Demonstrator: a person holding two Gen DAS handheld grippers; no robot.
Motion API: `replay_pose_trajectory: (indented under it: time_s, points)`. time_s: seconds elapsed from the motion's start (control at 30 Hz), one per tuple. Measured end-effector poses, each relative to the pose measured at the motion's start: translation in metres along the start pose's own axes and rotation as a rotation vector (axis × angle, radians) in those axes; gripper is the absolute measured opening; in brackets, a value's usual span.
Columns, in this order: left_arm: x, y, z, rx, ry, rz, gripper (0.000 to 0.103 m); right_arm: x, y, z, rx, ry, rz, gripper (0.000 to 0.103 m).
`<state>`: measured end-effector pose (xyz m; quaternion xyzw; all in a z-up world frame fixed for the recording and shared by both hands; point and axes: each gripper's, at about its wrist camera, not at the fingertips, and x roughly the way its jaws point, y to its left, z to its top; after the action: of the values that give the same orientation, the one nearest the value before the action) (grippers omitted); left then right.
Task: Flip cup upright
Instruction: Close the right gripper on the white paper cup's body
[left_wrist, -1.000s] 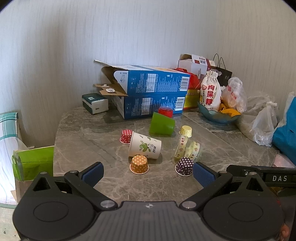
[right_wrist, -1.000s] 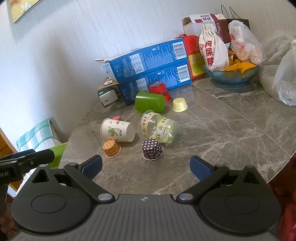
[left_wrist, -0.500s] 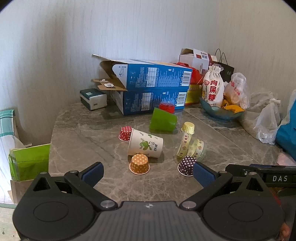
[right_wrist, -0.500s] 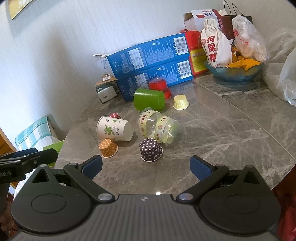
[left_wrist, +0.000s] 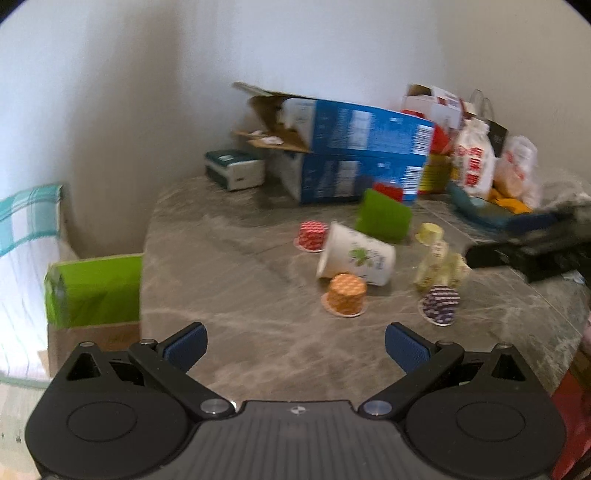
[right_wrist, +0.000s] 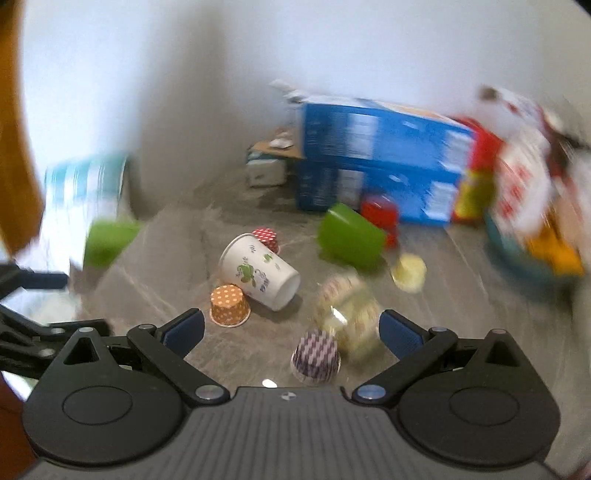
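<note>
1. The left gripper (left_wrist: 295, 345) sits at the bottom of the left wrist view, its blue-padded fingers (left_wrist: 184, 347) spread wide with only bare marble table (left_wrist: 229, 280) between them; it hovers back from the cluster of cups, holding nothing.
2. The right gripper (right_wrist: 291, 332) fills the bottom of the right wrist view, jaws likewise spread and empty, low over the table and close to the cups; this view is heavily blurred.
3. The white paper cup (left_wrist: 356, 254) with a green plant print lies on its side right of centre in the left wrist view, mouth toward the lower left.
4. An orange dotted cupcake liner (left_wrist: 346, 298) sits upside down just below it, touching or nearly so.
5. A purple dotted liner (right_wrist: 317, 356) lies between the right gripper's fingers in the frame, with a clear printed jar (right_wrist: 349, 314) on its side just above it.
6. A green cup (left_wrist: 384, 218) lies on its side above the paper cup, in front of stacked blue boxes (left_wrist: 354, 155).
</note>
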<state>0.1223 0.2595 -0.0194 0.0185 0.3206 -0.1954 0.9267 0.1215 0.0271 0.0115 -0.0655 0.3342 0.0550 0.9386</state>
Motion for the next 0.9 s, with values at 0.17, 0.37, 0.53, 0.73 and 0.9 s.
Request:
replay_pose_trajectory:
  time_s: [0.17, 0.37, 0.53, 0.73, 0.9]
  points:
    - [-0.002, 0.025, -0.005, -0.052, -0.006, 0.02, 0.103, 0.068, 0.011, 0.045, -0.128, 0.146, 0.071, 0.095]
    - [-0.001, 0.051, -0.011, -0.074, -0.004, 0.06, 0.103, 0.128, 0.025, 0.063, -0.26, 0.305, 0.167, 0.08]
    - [0.006, 0.069, -0.013, -0.123, 0.013, 0.068, 0.103, 0.159, 0.033, 0.068, -0.321, 0.389, 0.248, 0.08]
    - [0.008, 0.075, -0.013, -0.137, 0.018, 0.073, 0.103, 0.188, 0.031, 0.076, -0.325, 0.46, 0.221, 0.07]
    - [0.009, 0.077, -0.014, -0.159, 0.026, 0.063, 0.103, 0.199, 0.03, 0.078, -0.304, 0.491, 0.221, 0.064]
